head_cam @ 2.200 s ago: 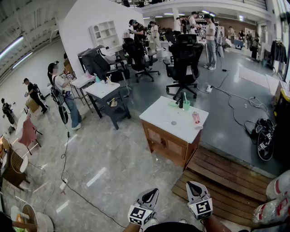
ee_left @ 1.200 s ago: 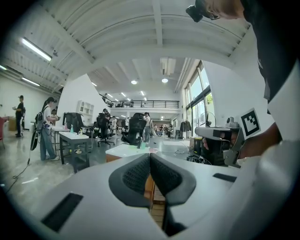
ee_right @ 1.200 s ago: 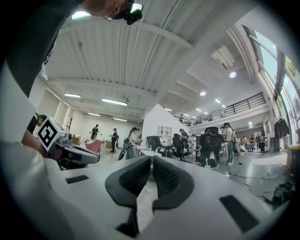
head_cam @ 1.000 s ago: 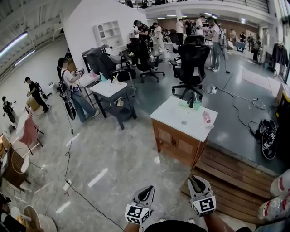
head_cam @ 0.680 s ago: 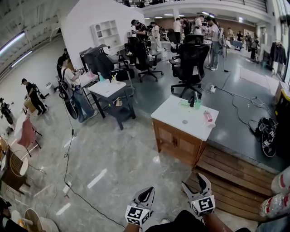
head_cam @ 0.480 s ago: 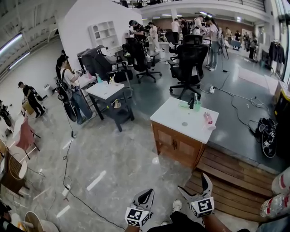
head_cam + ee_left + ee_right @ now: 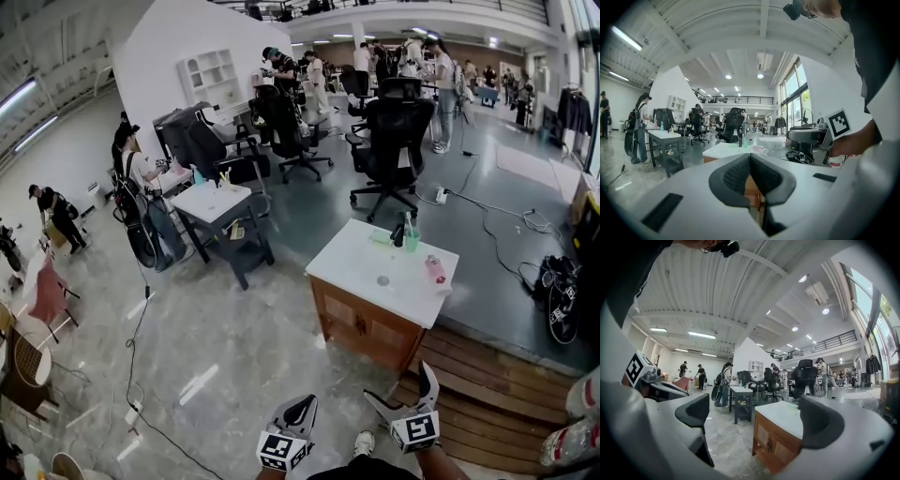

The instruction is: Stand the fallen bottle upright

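Steadily approach the bottle (image 7: 434,270) lying near the cabinet's (image 7: 361,264) right edge, right gripper (image 7: 398,383) just opened wide, empty, left gripper (image 7: 307,403) closed.

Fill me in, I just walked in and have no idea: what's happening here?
A person holds a claw in each hand, facing a white-topped wooden cabinet some way off. The pink bottle lies on its side on that top, not yet touched. The left claw is shut and empty. The right claw has just been opening its jaws, with nothing between them.
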`<state>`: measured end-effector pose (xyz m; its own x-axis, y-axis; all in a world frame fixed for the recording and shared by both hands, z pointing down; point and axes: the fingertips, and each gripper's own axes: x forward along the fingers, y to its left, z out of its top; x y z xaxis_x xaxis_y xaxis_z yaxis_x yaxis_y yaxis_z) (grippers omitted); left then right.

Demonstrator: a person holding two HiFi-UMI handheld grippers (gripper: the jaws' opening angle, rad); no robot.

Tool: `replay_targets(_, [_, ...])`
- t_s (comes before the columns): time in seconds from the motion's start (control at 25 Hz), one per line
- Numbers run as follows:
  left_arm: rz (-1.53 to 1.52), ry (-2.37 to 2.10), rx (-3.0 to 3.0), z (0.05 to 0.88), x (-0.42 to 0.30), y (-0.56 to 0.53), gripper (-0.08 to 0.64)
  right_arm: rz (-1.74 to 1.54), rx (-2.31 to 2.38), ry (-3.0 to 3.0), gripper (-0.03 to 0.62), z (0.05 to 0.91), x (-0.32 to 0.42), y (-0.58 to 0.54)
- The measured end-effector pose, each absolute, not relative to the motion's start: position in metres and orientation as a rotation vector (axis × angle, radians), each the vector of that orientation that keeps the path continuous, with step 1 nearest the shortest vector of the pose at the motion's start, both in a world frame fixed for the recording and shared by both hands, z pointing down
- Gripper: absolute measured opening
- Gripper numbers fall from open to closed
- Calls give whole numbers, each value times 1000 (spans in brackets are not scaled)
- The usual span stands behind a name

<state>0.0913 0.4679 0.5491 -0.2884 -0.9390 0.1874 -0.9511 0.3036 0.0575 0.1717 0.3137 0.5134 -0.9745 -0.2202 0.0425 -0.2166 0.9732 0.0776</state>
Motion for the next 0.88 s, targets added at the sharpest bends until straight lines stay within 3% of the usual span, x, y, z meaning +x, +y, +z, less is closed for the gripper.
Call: replay_targets(0.88, [87, -2309, 1836, 537, -40, 274, 17, -114, 451, -3001, 598, 512, 62, 128])
